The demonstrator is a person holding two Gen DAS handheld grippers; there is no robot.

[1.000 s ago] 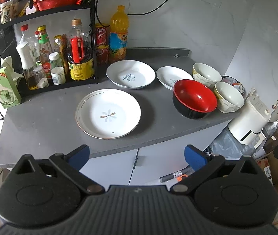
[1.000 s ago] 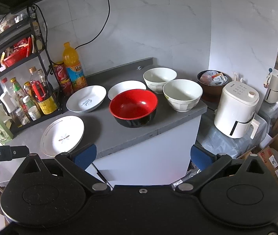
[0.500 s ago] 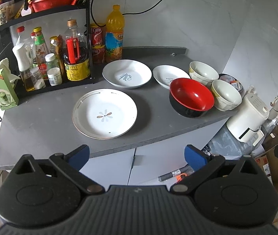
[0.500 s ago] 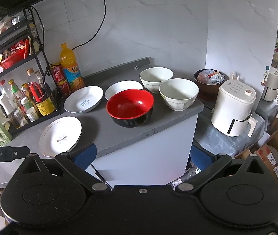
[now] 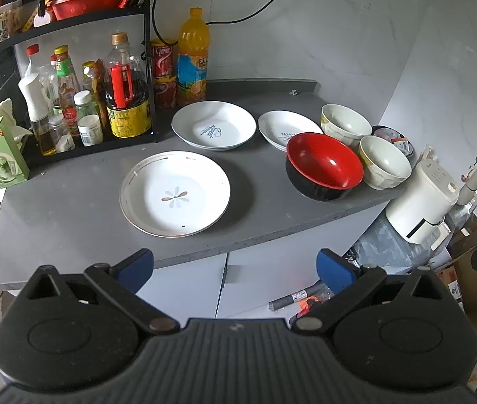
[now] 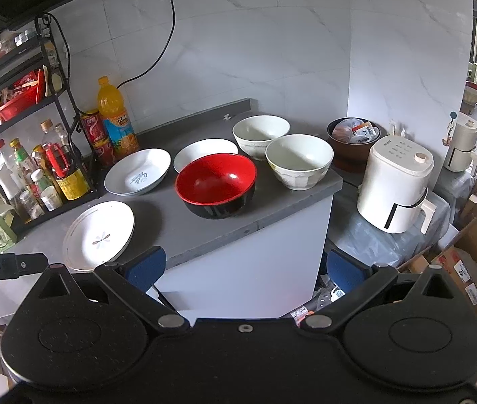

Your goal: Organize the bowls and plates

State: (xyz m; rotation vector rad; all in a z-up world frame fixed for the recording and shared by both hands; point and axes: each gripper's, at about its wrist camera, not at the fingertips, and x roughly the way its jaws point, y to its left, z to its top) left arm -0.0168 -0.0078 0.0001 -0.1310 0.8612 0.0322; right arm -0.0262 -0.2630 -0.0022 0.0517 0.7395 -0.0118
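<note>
left gripper [image 5: 235, 269] – black ribbed body, blue fingertips | right gripper [image 6: 243, 266] – black body, blue fingertips, silver screws

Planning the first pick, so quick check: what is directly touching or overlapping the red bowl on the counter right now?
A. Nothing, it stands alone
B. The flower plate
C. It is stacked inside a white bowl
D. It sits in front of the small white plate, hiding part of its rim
D: the red bowl stands upright on the counter and covers the near rim of the small white plate; the flower plate lies apart.
</note>
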